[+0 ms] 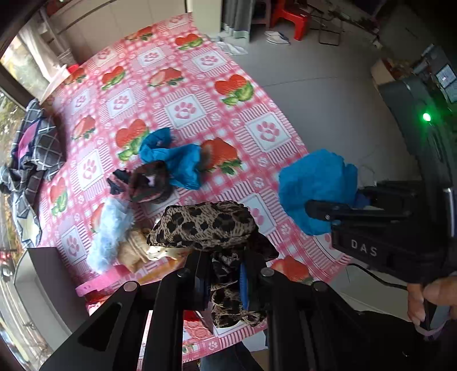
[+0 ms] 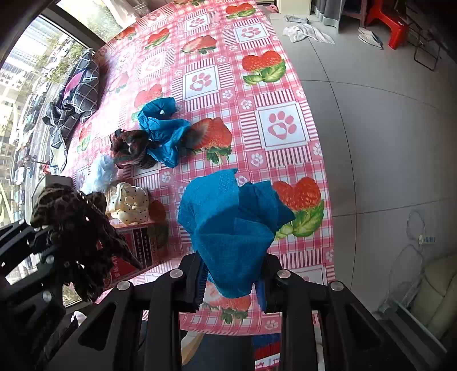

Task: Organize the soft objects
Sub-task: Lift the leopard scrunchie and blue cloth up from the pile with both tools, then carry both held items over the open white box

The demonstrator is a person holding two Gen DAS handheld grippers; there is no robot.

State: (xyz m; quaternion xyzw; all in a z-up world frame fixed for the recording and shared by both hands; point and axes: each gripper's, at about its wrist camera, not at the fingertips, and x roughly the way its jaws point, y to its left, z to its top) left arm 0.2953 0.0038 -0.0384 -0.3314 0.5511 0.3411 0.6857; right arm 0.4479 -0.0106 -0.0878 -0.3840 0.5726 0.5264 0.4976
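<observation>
A: Nearest first. Left gripper [image 1: 228, 274]?

B: Clamped tight on a leopard-print cloth [image 1: 205, 222]. The cloth bunches above the fingertips and a tail hangs between the jaws. It is lifted clear of the bed.

A: Right gripper [image 2: 231, 274]?

B: Closed on a blue cloth [image 2: 231, 225], a crumpled wad sticking up past the pads. Also off the bed. From the left wrist view the same gripper comes in from the right, with a hand [image 1: 431, 299] on its grip.

A: Are the two apart?

B: Yes, side by side, not touching.

A: Below them?

B: A bed with a pink plaid sheet [image 2: 285, 94], printed with strawberries and paw marks. At the near edge a red printed box [image 2: 134, 251], and a cream polka-dot item [image 2: 131, 205] just behind it. A pale blue fluffy piece [image 1: 110, 231] lies next to the cream one.

A: Further in?

B: A dark brown patterned bundle [image 2: 134, 148], touching a second blue cloth heap [image 2: 164, 128] mid-sheet. Both lie loose.

A: Far side?

B: A dark checked blanket [image 2: 77, 94] heaped against the window. Off the bed, grey tile floor [image 2: 385, 128] with a pale rag [image 2: 305, 32], slippers and a red plastic stool [image 2: 391, 25] at the back.

A: The pink thing at the near left edge?

B: A pink strap-like item [image 1: 97, 282]; can't tell what it is.
</observation>
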